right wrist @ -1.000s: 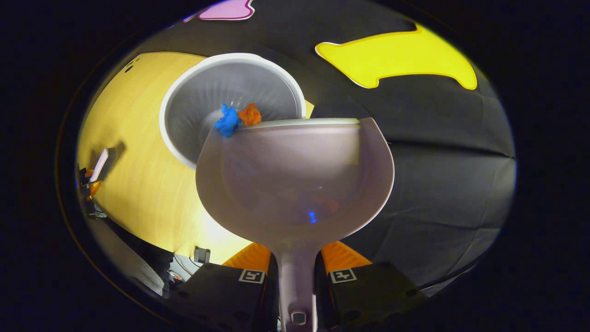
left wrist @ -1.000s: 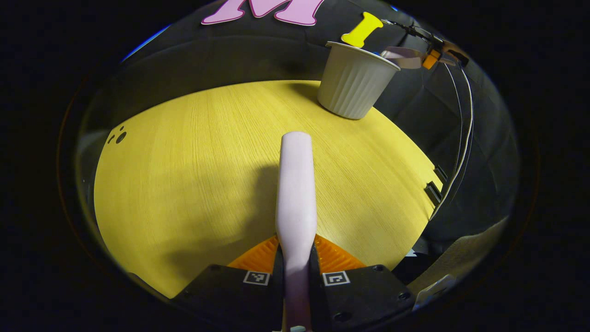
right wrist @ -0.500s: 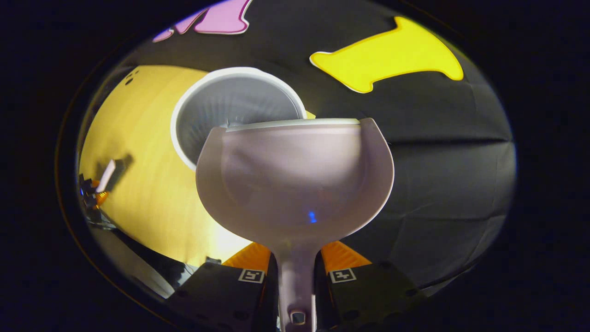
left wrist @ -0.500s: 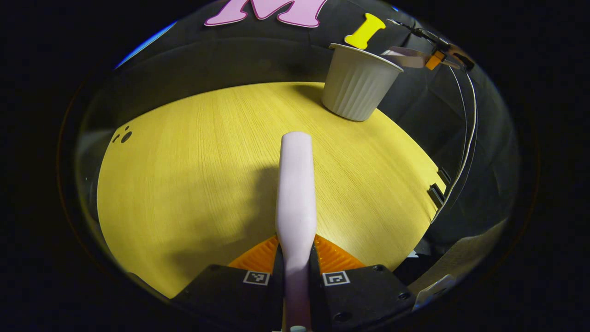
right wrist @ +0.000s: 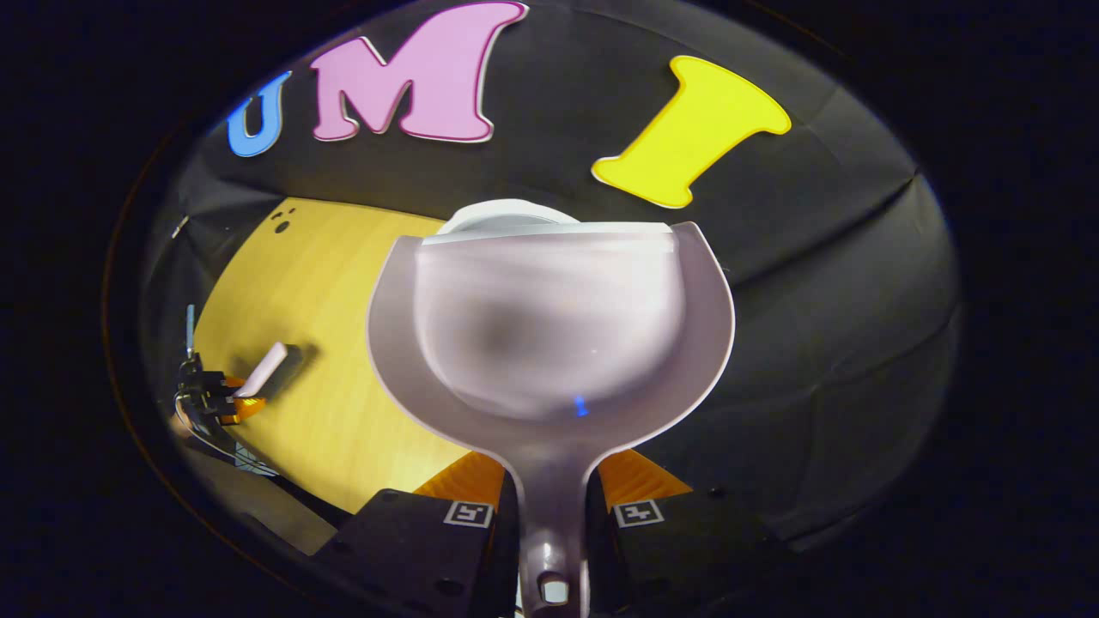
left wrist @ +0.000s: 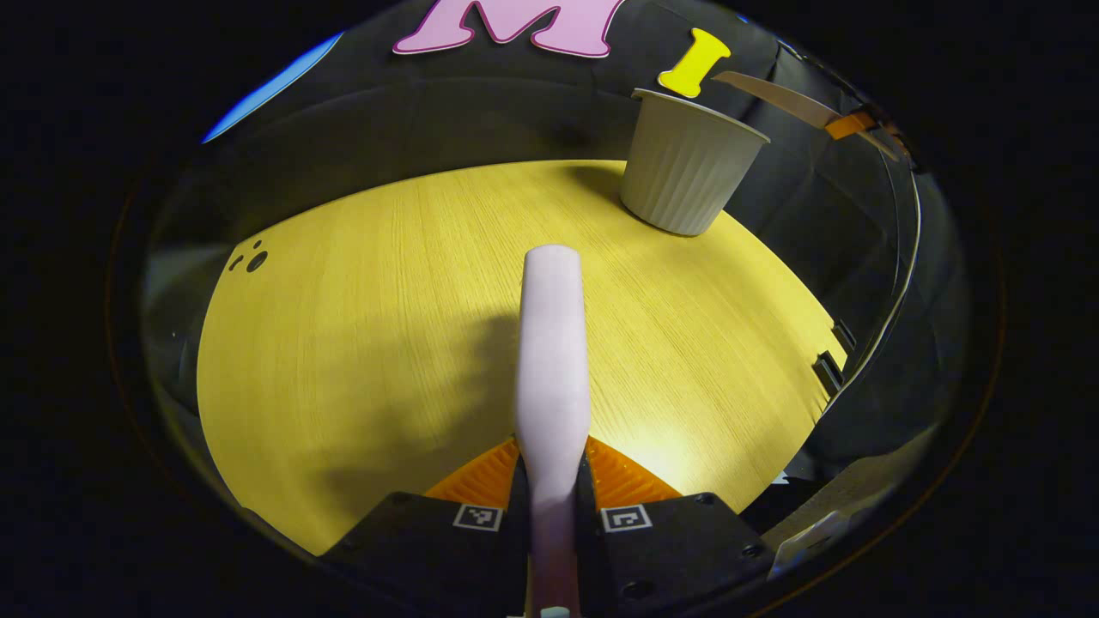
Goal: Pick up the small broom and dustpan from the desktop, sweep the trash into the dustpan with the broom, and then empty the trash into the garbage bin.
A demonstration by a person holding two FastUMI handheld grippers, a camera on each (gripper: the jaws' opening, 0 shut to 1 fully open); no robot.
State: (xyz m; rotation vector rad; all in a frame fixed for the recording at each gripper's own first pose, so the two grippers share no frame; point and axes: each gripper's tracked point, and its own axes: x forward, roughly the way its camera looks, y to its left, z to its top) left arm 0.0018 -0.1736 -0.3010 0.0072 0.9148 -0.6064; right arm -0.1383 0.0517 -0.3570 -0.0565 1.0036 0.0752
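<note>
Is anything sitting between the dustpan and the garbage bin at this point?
Nothing visible does. In the right gripper view the dustpan, clamped by its handle in the right gripper, hangs directly in front of the garbage bin, whose rim peeks above the pan's front edge. No trash shows in the pan.

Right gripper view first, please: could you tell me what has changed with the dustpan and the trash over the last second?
The blue and orange scraps that sat at the dustpan's lip a second ago are gone, and the pan now looks empty. It has swung up, now covering most of the bin mouth. Both grips are unchanged: right gripper on the dustpan handle, left gripper on the broom.
</note>
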